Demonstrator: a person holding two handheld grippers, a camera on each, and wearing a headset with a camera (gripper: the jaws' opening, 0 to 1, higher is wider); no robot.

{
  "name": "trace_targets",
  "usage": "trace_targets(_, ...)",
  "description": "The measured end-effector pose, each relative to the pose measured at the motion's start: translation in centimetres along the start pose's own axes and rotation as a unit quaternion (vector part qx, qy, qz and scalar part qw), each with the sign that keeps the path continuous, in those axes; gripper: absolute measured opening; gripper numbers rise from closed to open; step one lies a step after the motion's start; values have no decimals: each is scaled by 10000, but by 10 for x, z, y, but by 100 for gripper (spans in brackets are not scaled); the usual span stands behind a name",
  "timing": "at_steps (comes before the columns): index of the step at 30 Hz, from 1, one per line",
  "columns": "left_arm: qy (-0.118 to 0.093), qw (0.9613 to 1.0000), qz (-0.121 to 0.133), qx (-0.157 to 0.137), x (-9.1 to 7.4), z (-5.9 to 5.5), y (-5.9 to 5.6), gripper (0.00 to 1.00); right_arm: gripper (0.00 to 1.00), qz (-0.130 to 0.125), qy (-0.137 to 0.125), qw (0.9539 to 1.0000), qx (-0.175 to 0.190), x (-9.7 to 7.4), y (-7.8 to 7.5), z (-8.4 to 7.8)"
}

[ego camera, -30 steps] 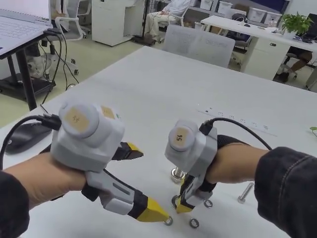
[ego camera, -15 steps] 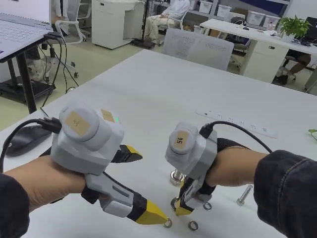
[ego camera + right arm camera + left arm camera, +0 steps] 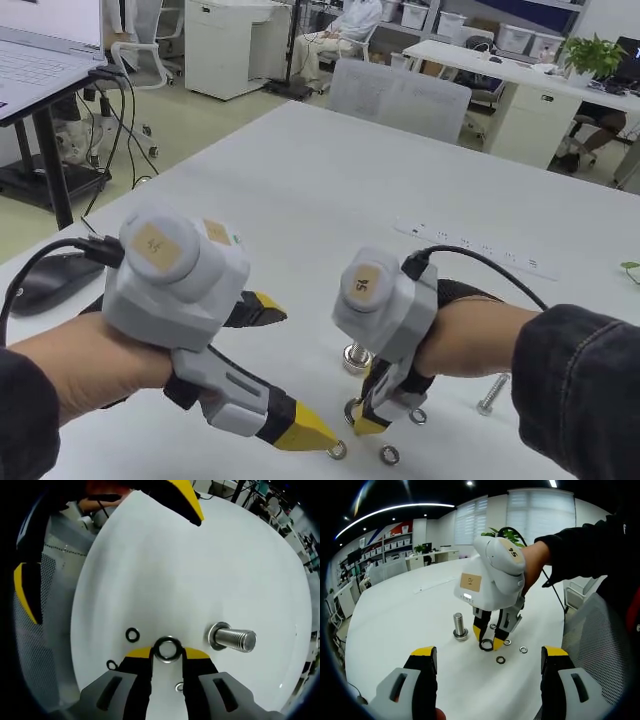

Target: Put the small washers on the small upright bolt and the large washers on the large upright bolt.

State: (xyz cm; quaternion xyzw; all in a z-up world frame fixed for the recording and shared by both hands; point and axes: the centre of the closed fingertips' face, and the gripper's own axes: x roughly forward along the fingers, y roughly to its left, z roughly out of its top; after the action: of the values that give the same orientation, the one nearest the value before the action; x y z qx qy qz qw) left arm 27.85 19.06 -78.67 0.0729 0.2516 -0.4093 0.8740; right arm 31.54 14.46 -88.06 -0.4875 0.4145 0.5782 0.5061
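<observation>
grip: right gripper (image 3: 167, 656) pinches large washer (image 3: 167, 648) by its rim, near the large upright bolt (image 3: 234, 638); left gripper (image 3: 489, 655) gapes wide, empty. large washer judged light, rigid, slippery; hold edge-on.

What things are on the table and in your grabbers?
upright bolt: one, silver, standing on the table.
lying bolt: one, silver, near a sleeve.
large washer: one, silver, between yellow tips.
small washers: at least three, grey, loose beside the upright bolt.
mouse: one, black, left edge.
power strip: one, white, far side.
left gripper: one, grey and yellow, open.
right gripper: one, same colours, shut on the large washer.
</observation>
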Motion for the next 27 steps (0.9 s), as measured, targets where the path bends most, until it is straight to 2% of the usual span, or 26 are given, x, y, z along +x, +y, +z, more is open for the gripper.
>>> trace_targets(16,-24,10000,23,-1,-2,1,0,85,22,-45,83,9999,-74,-1,0,1)
trace_targets(21,-24,10000,11,1,-2,1,-1,85,22,-113,171,9997,-99,-2,-2,-3)
trace_targets(27,-19,10000,1,6,-2,1,-1,85,22,-94,117,9999,-47,-7,-1,-4)
